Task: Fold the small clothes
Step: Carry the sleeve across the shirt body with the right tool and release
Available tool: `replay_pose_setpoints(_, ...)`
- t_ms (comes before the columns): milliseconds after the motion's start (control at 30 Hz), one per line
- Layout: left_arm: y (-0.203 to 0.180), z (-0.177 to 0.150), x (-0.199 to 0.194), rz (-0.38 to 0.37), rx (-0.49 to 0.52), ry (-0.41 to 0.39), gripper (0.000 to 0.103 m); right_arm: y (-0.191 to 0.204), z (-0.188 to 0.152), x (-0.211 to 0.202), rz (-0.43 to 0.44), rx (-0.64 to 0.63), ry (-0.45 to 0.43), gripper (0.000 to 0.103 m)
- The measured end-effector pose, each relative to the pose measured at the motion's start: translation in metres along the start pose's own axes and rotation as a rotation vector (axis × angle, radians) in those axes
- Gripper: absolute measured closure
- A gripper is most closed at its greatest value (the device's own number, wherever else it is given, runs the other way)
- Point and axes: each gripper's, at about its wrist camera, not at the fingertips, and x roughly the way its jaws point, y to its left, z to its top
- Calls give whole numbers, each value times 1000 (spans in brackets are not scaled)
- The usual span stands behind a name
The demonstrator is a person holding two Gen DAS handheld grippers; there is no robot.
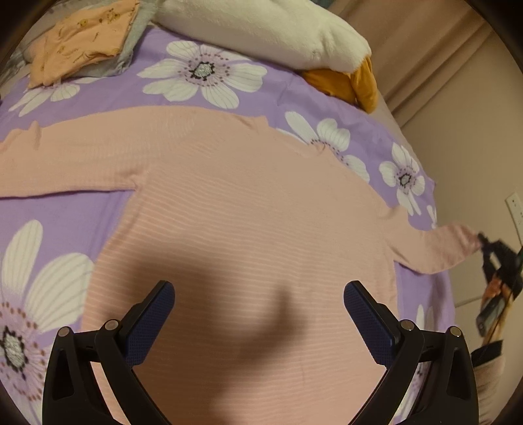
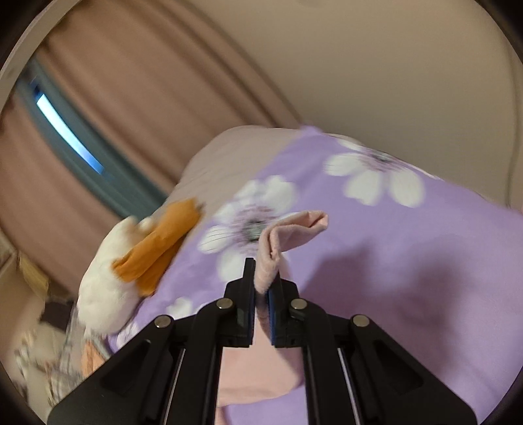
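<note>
Fabric of the pink top (image 1: 248, 202) looks thin, soft and light, so it will be lifted best at cuffs or hem corners. It is spread flat on the flowered bed sheet (image 1: 228, 98). Above its body the left tool (image 1: 259, 291) is held spread and empty. At three o'clock the right sleeve cuff (image 2: 287, 235) is pinched by the right tool (image 2: 261, 281), pressed together. Folded orange clothes (image 1: 81, 42) at eleven o'clock and a plush toy (image 1: 261, 29) at twelve lie apart; nothing is seen in the way.
</note>
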Motion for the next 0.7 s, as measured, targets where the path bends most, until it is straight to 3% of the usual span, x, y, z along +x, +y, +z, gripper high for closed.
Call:
replay_pose_setpoints(100, 8, 5, -9, 9, -6, -14, 1, 67, -6, 1, 38, -131, 26, 96)
replay_pose_setpoints(300, 38, 15, -30, -3, -64, -57, 1, 193, -54, 24, 107, -346, 113, 96)
replay_pose_setpoints(533, 87, 17, -49, 40, -152, -94, 1, 302, -164, 69, 184, -613, 238, 96)
replay_pose_setpoints(700, 119, 17, -59, 72, -214, -113, 1, 325, -261, 115, 143, -851, 350, 93)
